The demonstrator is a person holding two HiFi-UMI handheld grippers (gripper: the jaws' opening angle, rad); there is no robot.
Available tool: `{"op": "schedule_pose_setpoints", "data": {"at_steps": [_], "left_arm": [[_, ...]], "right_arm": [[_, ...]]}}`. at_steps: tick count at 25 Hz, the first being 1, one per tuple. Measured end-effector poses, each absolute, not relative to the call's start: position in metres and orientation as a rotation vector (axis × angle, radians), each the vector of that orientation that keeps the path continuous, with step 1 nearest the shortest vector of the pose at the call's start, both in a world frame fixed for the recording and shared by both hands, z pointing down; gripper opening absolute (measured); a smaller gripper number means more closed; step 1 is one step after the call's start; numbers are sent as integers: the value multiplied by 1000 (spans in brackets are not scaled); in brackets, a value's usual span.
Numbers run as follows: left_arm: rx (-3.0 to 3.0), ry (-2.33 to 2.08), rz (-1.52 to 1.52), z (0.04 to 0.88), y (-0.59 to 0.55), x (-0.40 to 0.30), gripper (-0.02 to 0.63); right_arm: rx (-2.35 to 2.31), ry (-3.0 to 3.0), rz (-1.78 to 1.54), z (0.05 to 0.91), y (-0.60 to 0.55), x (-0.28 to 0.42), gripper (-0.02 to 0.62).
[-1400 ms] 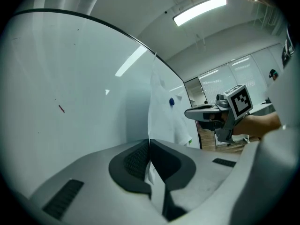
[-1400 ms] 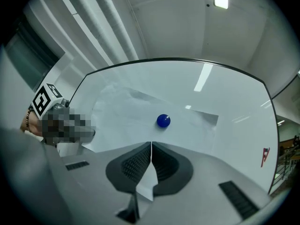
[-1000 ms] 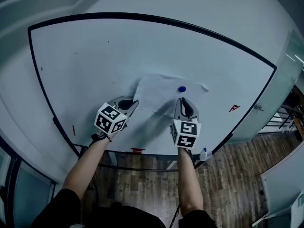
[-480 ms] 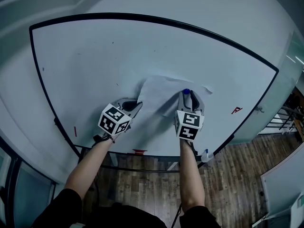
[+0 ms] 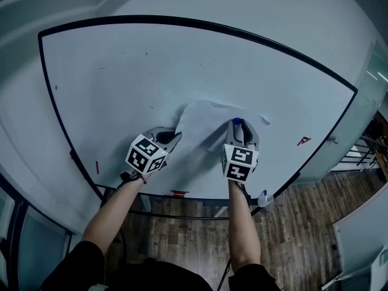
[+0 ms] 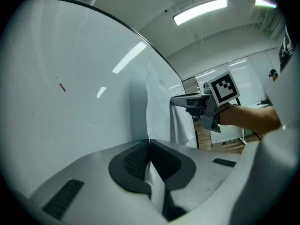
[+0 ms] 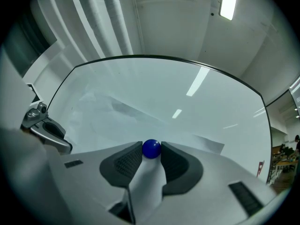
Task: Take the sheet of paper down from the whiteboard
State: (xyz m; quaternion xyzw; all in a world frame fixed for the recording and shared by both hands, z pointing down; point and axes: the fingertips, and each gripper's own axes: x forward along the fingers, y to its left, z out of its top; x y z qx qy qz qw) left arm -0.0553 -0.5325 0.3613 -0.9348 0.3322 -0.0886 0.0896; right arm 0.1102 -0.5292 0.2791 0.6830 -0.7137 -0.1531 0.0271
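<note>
No readable text, label or number shows on the whiteboard (image 5: 182,71).

Office or meeting room: big wall-mounted whiteboard (image 5: 151,71), strip light (image 6: 199,11) on a white ceiling, wood-plank floor (image 5: 291,247), glazed partitions (image 6: 239,74) behind.

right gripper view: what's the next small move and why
Probably pull the blue magnet off the whiteboard: the jaws of the right tool have just been closing and look pressed on it; it pins the paper the left tool clamps.
</note>
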Motion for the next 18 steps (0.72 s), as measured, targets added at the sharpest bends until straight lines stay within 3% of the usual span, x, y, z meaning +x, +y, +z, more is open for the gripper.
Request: {"op": "schedule_pose_setpoints", "data": {"at_steps": [18], "left_arm": [[-2836, 1057, -320, 402, -530, -82, 21]], "right_arm": [[2026, -2176, -309, 361, -530, 104, 133]]}}
